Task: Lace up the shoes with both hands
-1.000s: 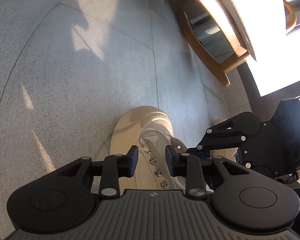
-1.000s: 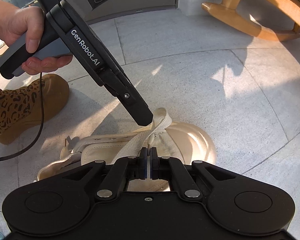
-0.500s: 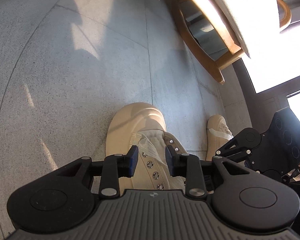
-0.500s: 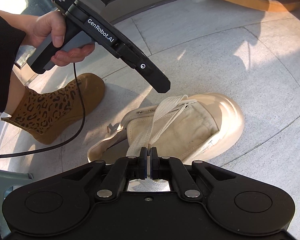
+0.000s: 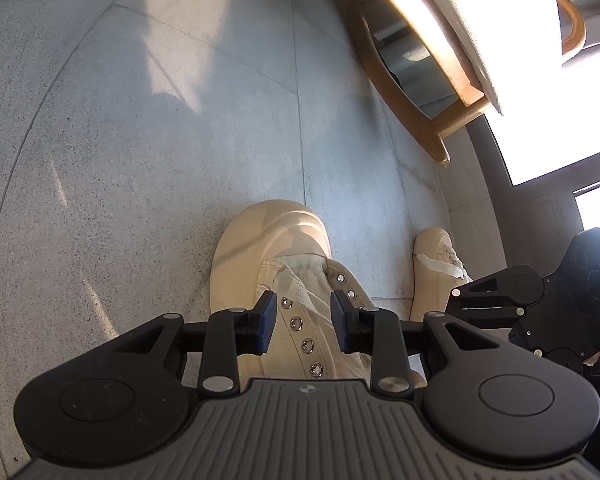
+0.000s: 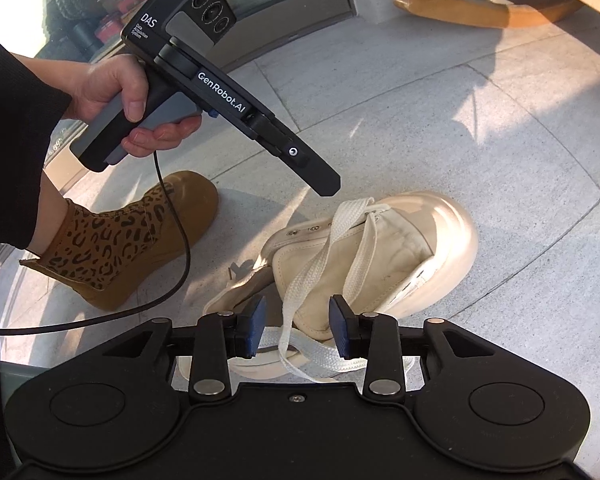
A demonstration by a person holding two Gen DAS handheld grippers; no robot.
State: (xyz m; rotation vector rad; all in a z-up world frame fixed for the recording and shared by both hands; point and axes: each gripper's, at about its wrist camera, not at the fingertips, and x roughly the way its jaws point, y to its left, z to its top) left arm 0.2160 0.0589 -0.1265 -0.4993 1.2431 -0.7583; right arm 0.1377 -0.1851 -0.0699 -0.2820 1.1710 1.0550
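We have the right gripper (image 6: 296, 326) with jaws opening; the white lace (image 6: 320, 264) hangs loose in the gap between the pads, neither pad pressing it, so nothing is gripped. The cream shoe (image 6: 384, 256) lies tipped on its side just ahead of these fingers, toe pointing away and to the right, heel end closest to the fingertips. Two lace strands run along that same long axis, from the front eyelets back toward us, and pile slack on the floor under the jaws.

Our left gripper (image 5: 303, 320) sits half open, pads apart and empty, hovering above the eyelet row (image 5: 302, 334) with the shoe's tongue directly beyond the fingers. In the right wrist view its tip (image 6: 326, 186) hangs just over the front of the lacing, not touching.

Key relation, in our judgement: the free lace end is nearer the right fingers, while the open eyelets are nearer the left. A second cream shoe (image 5: 434, 268) stands well off to the right of the left fingers. The person's foot in a leopard sock (image 6: 112, 240) rests to the left of the right fingers.
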